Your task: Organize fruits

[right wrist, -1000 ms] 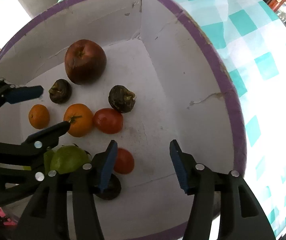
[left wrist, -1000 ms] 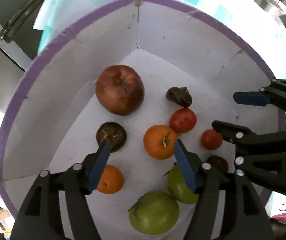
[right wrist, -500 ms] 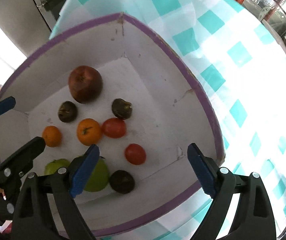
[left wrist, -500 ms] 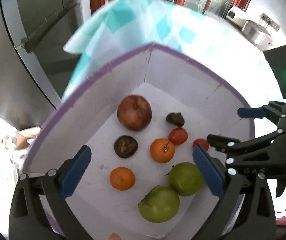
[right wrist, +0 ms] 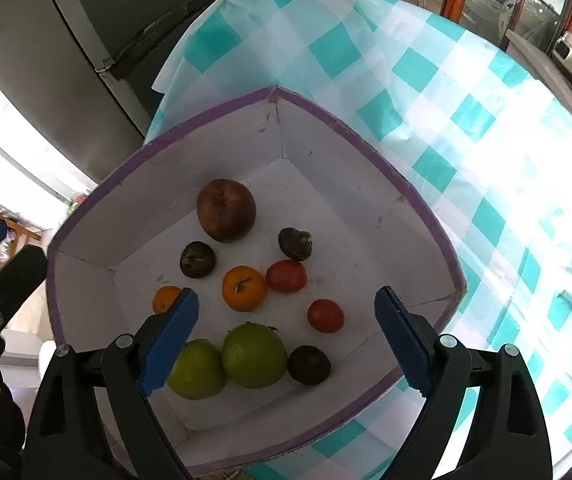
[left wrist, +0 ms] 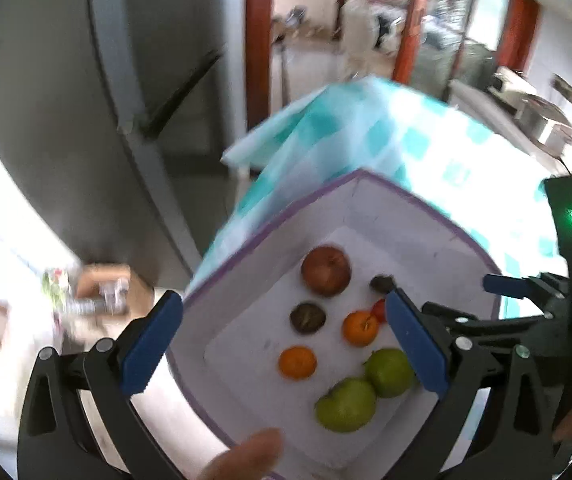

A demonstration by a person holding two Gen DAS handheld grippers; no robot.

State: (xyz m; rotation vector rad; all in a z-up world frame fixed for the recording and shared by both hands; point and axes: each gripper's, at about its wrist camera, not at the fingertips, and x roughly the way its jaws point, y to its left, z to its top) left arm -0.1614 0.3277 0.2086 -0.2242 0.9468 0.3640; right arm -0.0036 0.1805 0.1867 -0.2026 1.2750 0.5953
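Note:
A white box with a purple rim (right wrist: 362,136) (left wrist: 426,200) holds the fruit. Inside lie a big dark red apple (right wrist: 226,210) (left wrist: 326,270), two green apples (right wrist: 254,354) (left wrist: 390,372), two oranges (right wrist: 244,288) (left wrist: 360,328), two red tomatoes (right wrist: 326,315) and several dark wrinkled fruits (right wrist: 197,259). My right gripper (right wrist: 281,340) hangs open above the box's near side, holding nothing. My left gripper (left wrist: 286,342) is also open and empty, high over the box. The right gripper shows at the right edge of the left wrist view.
The box sits on a table with a teal-and-white checked cloth (right wrist: 466,120). A grey fridge (right wrist: 85,40) stands behind the table's far left corner. A fingertip (left wrist: 245,460) shows at the bottom of the left wrist view. Cloth to the right of the box is bare.
Both grippers have opened wide and risen out of the box, so the whole box and table now show. The fruit has stayed where it lay.

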